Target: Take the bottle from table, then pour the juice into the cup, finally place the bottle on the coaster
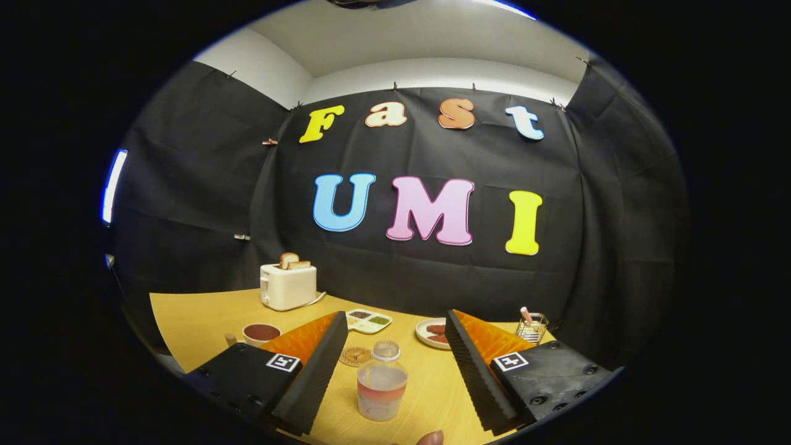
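Clear plastic bottle (382,383) with reddish juice stood on the yellow wooden desk (198,321), between the wide-open jaws of the gripper (395,377).
It looked light, smooth and likely squashy; gripping mid-body seemed safest. Round woven coaster (356,356) lay at eleven o'clock, white cup (261,334) beyond it.

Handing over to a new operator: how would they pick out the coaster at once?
Start at the white toaster by the back wall and come forward past the dark-filled cup. The coaster lies flat just behind the clear bottle that stands between the open gripper fingers. It alone is a thin, patterned tan disc.
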### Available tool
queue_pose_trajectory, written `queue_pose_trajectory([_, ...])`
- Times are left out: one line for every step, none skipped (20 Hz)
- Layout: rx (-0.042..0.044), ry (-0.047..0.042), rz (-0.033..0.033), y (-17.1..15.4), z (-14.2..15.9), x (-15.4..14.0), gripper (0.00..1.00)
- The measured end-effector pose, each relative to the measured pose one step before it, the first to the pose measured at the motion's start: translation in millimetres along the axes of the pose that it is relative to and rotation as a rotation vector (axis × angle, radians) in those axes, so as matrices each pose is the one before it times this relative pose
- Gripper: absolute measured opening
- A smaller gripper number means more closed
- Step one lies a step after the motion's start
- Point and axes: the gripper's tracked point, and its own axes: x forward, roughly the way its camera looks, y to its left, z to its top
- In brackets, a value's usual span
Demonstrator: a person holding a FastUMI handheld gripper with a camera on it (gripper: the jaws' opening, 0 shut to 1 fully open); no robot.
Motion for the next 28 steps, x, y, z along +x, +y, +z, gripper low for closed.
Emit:
queue_pose_trajectory([0.01474,0.01685,-0.00316,-0.13,-14.37,1.07,0.97])
queue_pose_trajectory([0.01595,0.01927,-0.00235,0.74,-13.45,1.21,0.97])
queue_pose_trajectory([0.01327,0.01795,-0.00224,0.02,-12.66,3.08,0.97])
queue_pose_trajectory([0.00857,0.01375,0.00024,0.39,-9.29,2.84,0.97])
queue_pose_trajectory([-0.00295,0.0083,-0.00023,0.09,-9.29,3.62,0.97])
queue_pose_trajectory([-0.00684,0.01112,-0.00541,-0.99,-9.85,3.58,0.97])
queue_pose_trajectory([0.00162,0.01423,0.00402,0.7,-9.77,3.66,0.97])
queue_pose_trajectory([0.00431,0.01324,0.00174,1.0,-8.8,2.94,0.97])
queue_pose_trajectory([0.00311,0.01165,0.00421,2.05,-8.43,3.25,0.97])
queue_pose_trajectory([-0.00188,0.01571,0.00322,2.17,-9.24,3.72,0.97])
queue_pose_trajectory([-0.00292,0.01761,0.00244,1.77,-9.61,3.05,0.97])
queue_pose_trajectory([-0.00157,0.01548,0.00193,1.62,-7.88,2.97,0.98])
queue_pose_trajectory([-0.00118,0.01127,-0.00731,-0.75,-5.75,2.23,0.97])
queue_pose_trajectory([-0.00103,0.01227,-0.01039,-2.03,-4.36,5.11,0.97])
queue_pose_trajectory([0.00086,0.00964,-0.00465,-0.12,-5.08,4.89,0.97])
queue_pose_trajectory([0.00025,0.01005,-0.00792,-0.68,-3.5,2.75,0.86])
queue_pose_trajectory([-0.00478,-0.00173,-0.01201,-2.27,3.9,5.63,0.78])
queue_pose_trajectory([-0.00797,0.01442,-0.01763,-0.6,0.79,2.56,0.77])
queue_pose_trajectory([-0.02427,0.01475,-0.03552,-5.57,1.29,3.14,0.76])
queue_pose_trajectory([-0.03398,-0.00019,-0.03092,-3.78,7.49,0.1,0.73])
queue_pose_trajectory([-0.04723,-0.00226,-0.01974,-1.33,9.26,0.36,0.73])
queue_pose_trajectory([-0.05098,-0.00367,-0.00661,1.22,10.4,-0.69,0.72])
queue_pose_trajectory([-0.05082,-0.00941,-0.00287,1.72,12.05,-0.58,0.72])
queue_pose_trajectory([-0.04005,-0.01441,-0.00295,1.0,13.16,-1.23,0.72])
queue_pose_trajectory([-0.03558,-0.00578,0.00371,3.15,10.74,-0.24,0.72])
queue_pose_trajectory([-0.03252,0.00365,-0.00378,1.38,8.28,0.15,0.71])
queue_pose_trajectory([-0.01835,0.00568,0.01294,4.0,7.79,-0.09,0.71])
queue_pose_trajectory([-0.0175,0.0176,0.01029,6.87,6.5,0.33,0.72])
